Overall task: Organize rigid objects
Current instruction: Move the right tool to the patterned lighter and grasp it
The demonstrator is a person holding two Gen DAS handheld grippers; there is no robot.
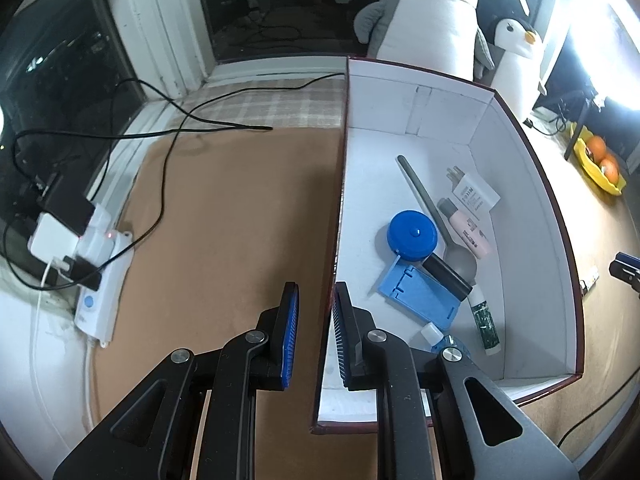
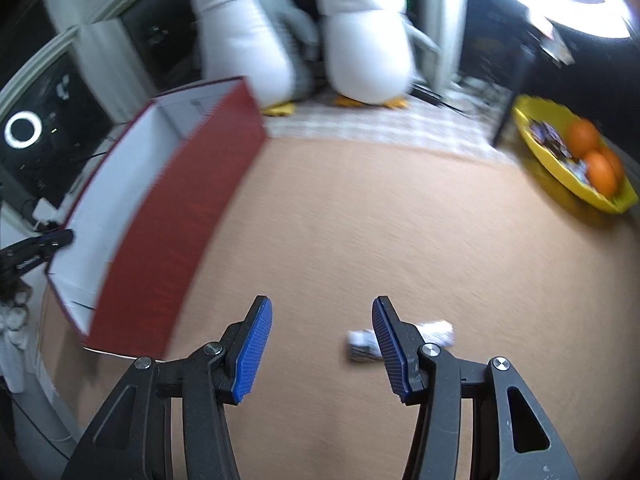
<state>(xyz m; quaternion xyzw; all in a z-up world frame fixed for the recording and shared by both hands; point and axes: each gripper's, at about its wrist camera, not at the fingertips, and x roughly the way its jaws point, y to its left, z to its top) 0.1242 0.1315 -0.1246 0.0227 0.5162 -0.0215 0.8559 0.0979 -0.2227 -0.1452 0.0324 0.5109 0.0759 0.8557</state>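
A dark red box [image 1: 532, 184] with a white inside holds a blue round tape measure [image 1: 412, 236], a blue stand [image 1: 420, 296], a grey spoon [image 1: 424, 196], a white charger [image 1: 474, 194], a pink bottle [image 1: 468, 228], a black cylinder [image 1: 446, 276] and a white-green tube [image 1: 484, 320]. My left gripper [image 1: 316, 288] straddles the box's left wall [image 1: 338, 200], shut on it. In the blurred right wrist view my right gripper [image 2: 322, 308] stands open over the brown table with nothing between its fingers. A small white and black tube [image 2: 360, 344] lies just behind its right finger.
A power strip [image 1: 100, 280] with plugs and black cables [image 1: 168, 160] lies left of the box. Two plush penguins [image 2: 360, 40] stand at the back. A yellow bowl [image 2: 532, 136] of oranges sits far right. The box's red outer wall [image 2: 160, 240] is to my right gripper's left.
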